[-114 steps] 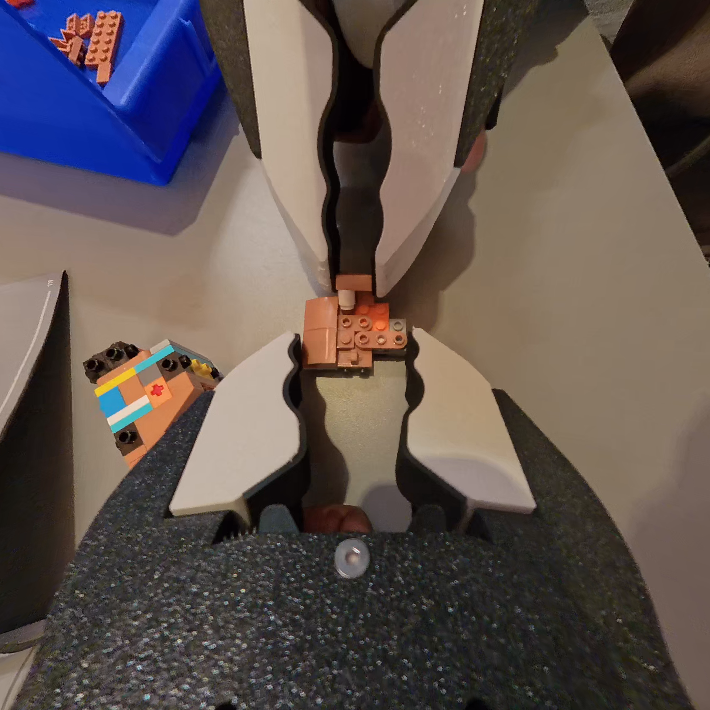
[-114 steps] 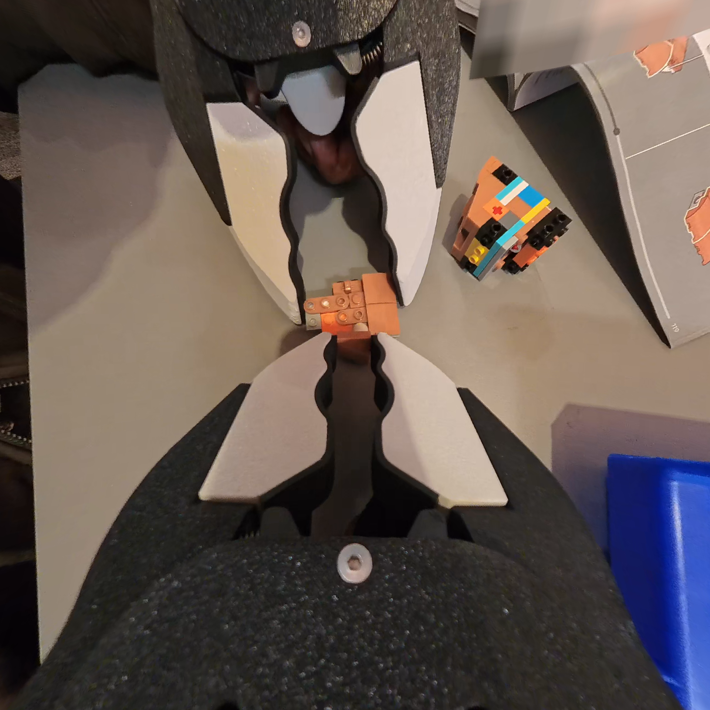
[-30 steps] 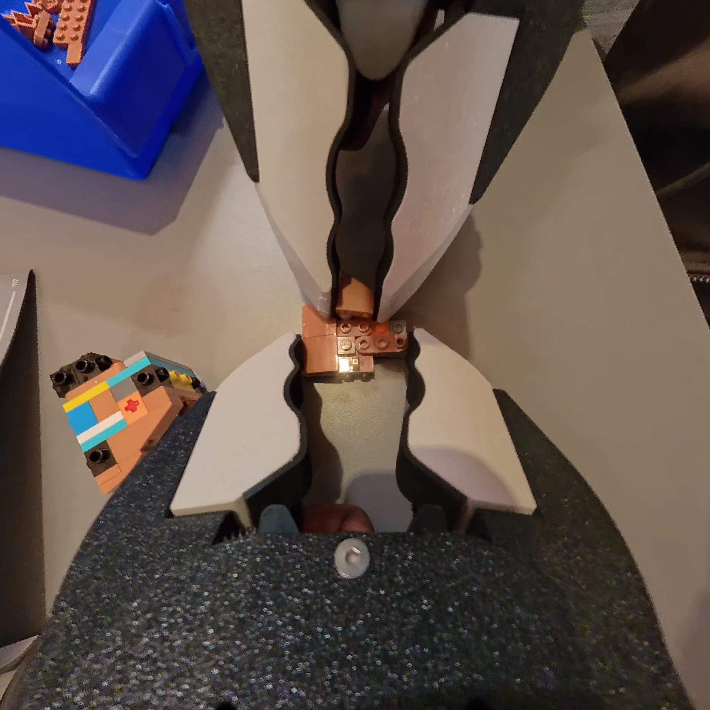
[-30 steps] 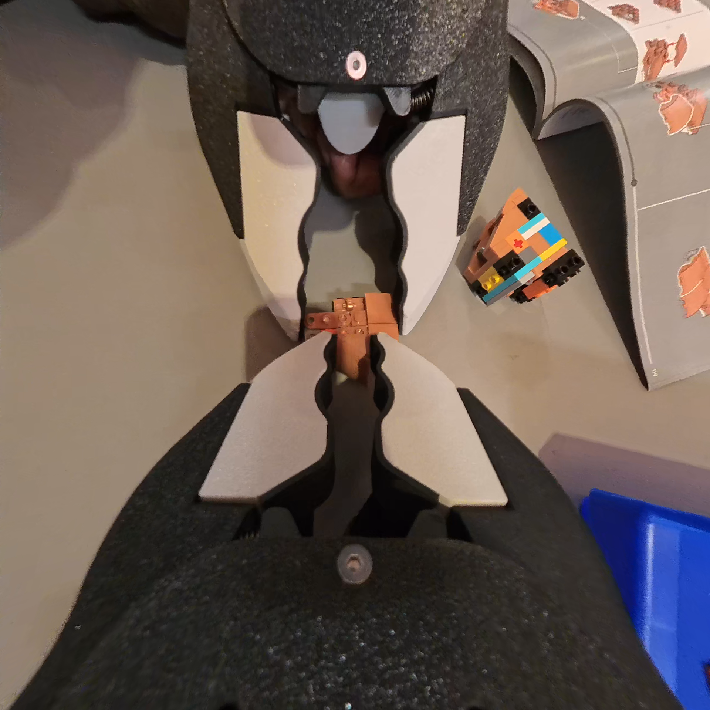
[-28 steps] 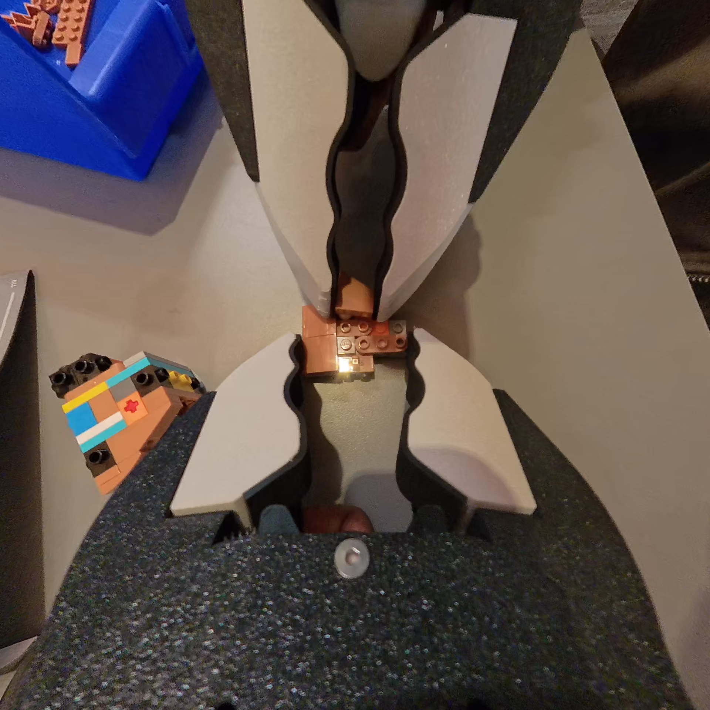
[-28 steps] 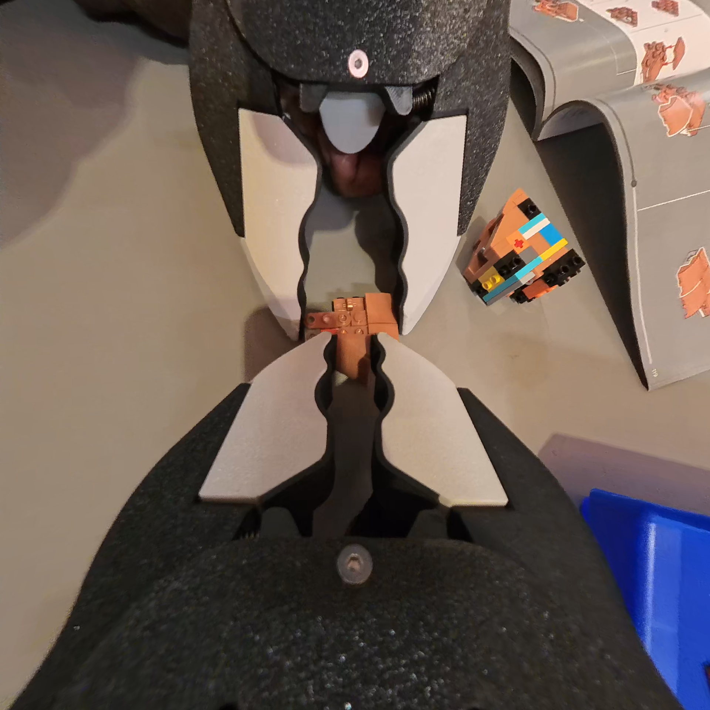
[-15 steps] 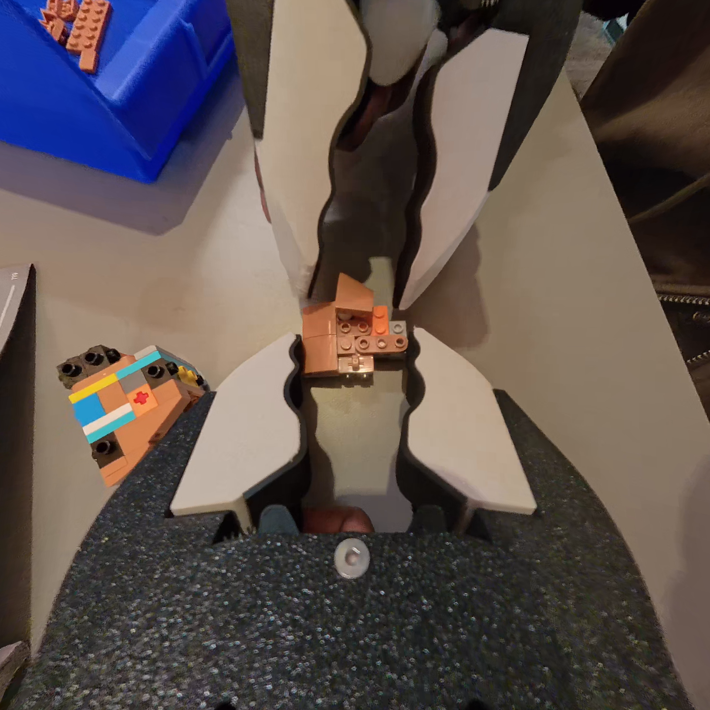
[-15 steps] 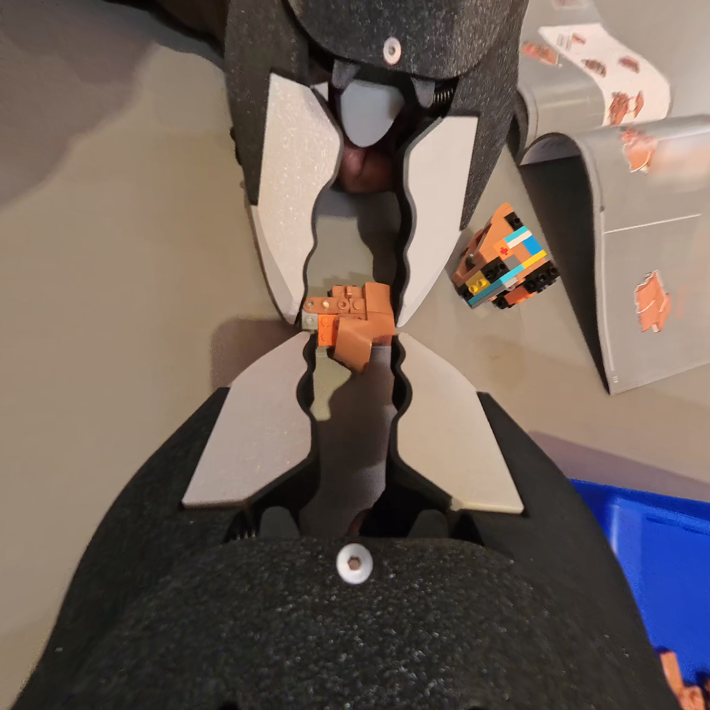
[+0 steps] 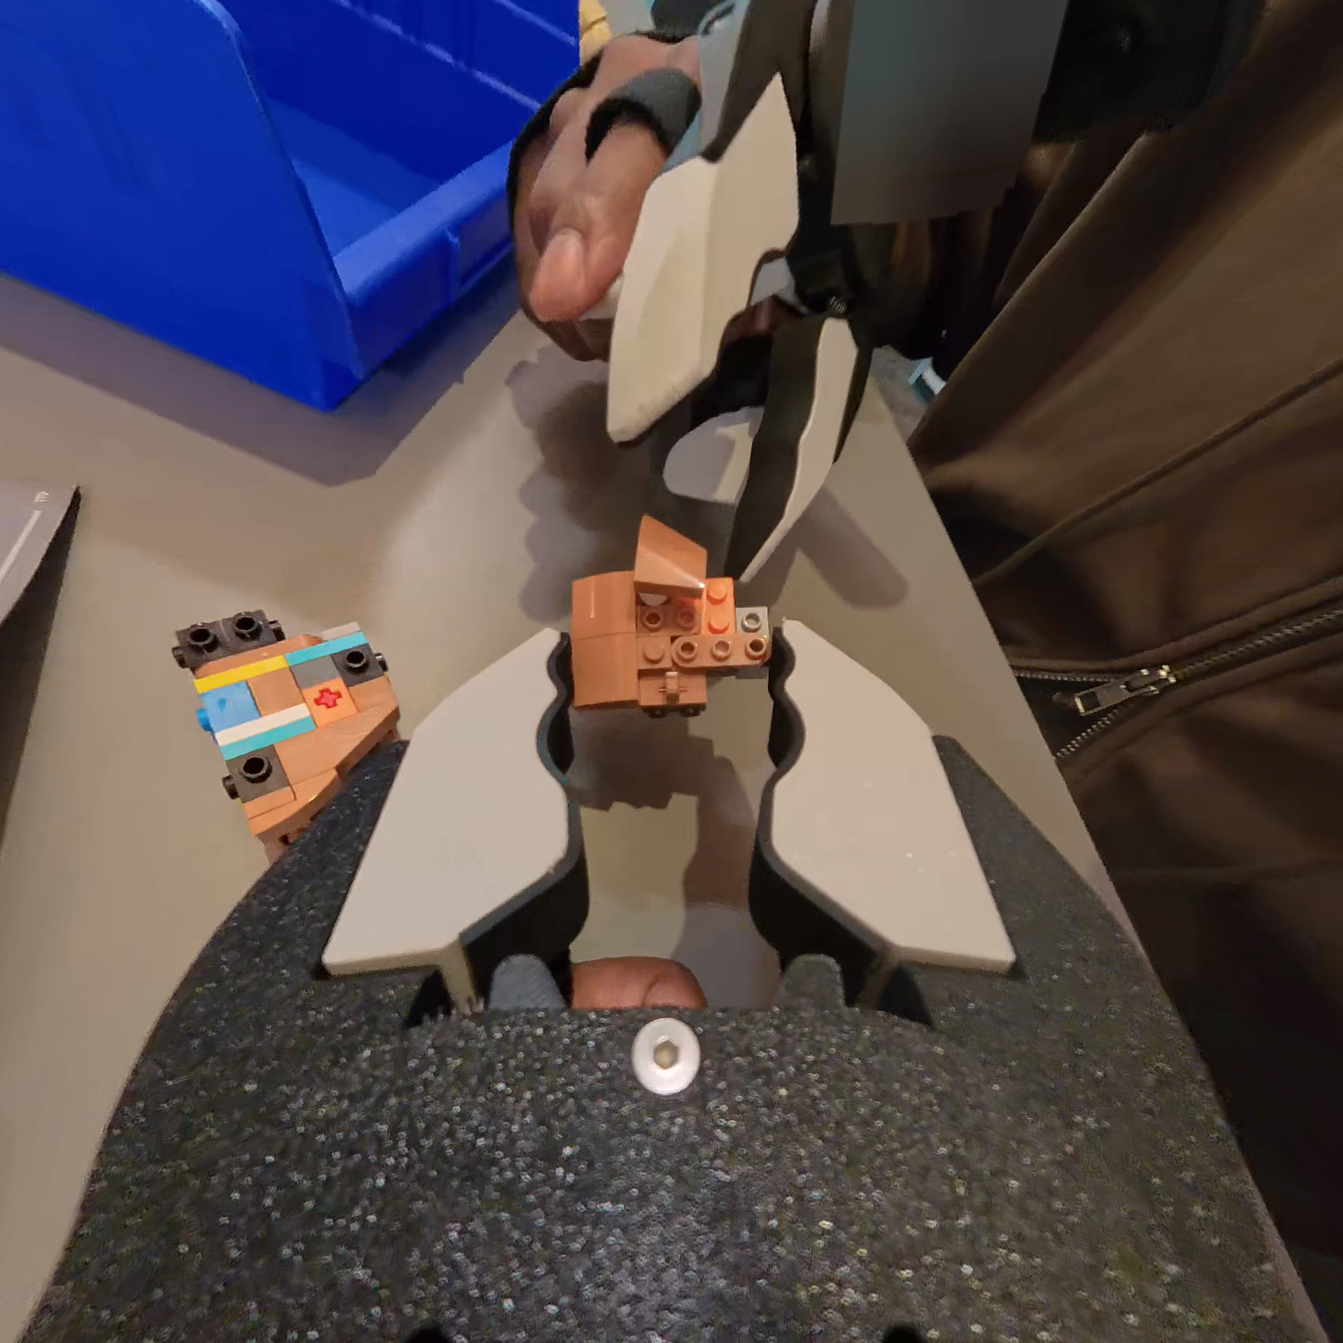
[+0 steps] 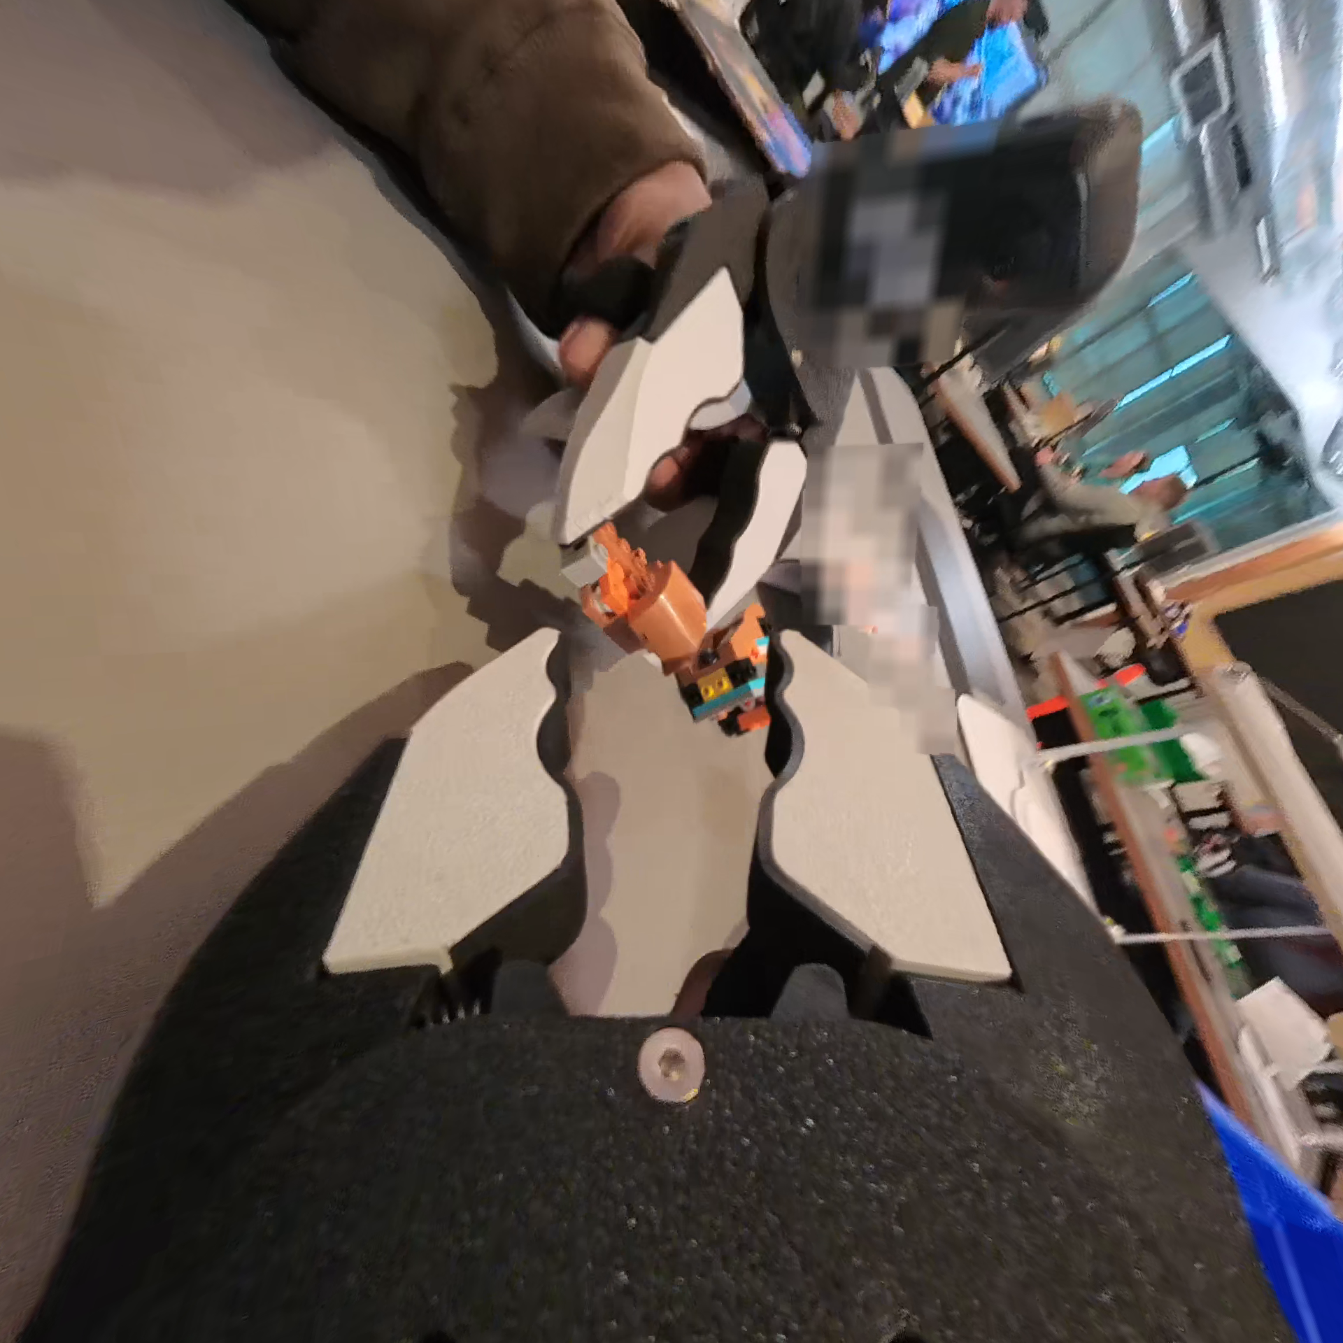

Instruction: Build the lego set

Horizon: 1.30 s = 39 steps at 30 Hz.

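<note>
— Claw check, left (image 9: 668,658)?
— Clamped on the brown brick assembly (image 9: 658,639), held above the table (image 9: 145,836); a slope brick (image 9: 668,556) sits tilted on top.
— Right claw (image 10: 665,658)?
— Gaping, nothing in it. Left of the assembly lies the striped lego block (image 9: 287,716), blue bin (image 9: 240,182) farthest back.

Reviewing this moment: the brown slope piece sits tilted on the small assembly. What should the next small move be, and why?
Probably press the brown slope piece flat. It stands tilted on the small brown assembly, which the left gripper holds, so it looks unseated. The right gripper is open, holds nothing and hangs just above, so it could close and push down.
</note>
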### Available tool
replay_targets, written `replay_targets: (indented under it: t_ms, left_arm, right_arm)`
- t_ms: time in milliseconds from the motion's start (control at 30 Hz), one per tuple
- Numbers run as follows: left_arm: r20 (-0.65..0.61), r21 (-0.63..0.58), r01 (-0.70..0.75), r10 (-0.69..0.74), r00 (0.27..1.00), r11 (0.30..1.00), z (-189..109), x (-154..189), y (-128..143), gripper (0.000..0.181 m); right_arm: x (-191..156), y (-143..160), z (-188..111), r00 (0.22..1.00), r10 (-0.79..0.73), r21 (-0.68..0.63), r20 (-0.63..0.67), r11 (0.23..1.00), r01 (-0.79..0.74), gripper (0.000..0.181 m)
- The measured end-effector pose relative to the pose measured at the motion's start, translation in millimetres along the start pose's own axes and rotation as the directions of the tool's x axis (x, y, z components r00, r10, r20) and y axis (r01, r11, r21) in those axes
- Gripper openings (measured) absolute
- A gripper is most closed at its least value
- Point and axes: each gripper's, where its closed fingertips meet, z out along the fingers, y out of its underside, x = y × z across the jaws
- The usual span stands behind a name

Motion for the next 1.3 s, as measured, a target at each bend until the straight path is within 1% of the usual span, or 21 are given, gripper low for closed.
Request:
replay_targets:
  t_ms: [100,200,400,533,800,967,1300]
  left_arm:
    - [-0.037,0.017,0.009,-0.009,0.999,1.000,-3,4,-2,0.052]
    - [-0.066,0.008,0.005,-0.005,0.998,1.000,-2,9,0,0.052]
    - [-0.103,-0.007,-0.012,0.011,0.995,1.000,-1,17,2,0.052]
    - [-0.118,0.013,-0.005,0.006,0.993,1.000,-4,19,1,0.052]
    - [-0.150,0.026,0.003,0.001,0.989,1.000,-7,22,0,0.052]
    - [-0.168,0.026,0.004,0.000,0.986,1.000,-8,24,0,0.052]
    - [-0.220,0.017,-0.021,0.024,0.975,1.000,-9,32,2,0.052]
  right_arm:
    - [-3,-5,3,0.995,-0.095,0.022,-0.007,0.995,0.095,0.055]
    - [-6,-10,6,0.985,-0.170,0.041,-0.009,0.984,0.171,0.056]
    - [-10,-17,15,0.950,-0.312,0.062,0.022,0.949,0.310,0.052]
    - [-12,-23,20,0.944,-0.325,0.099,0.051,0.943,0.319,0.046]
    - [-13,-21,21,0.943,-0.331,0.131,0.025,0.937,0.325,0.029]
    - [-13,-23,21,0.948,-0.318,0.166,0.013,0.936,0.311,0.029]
    - [-18,-31,21,0.966,-0.255,0.250,0.055,0.940,0.234,0.030]
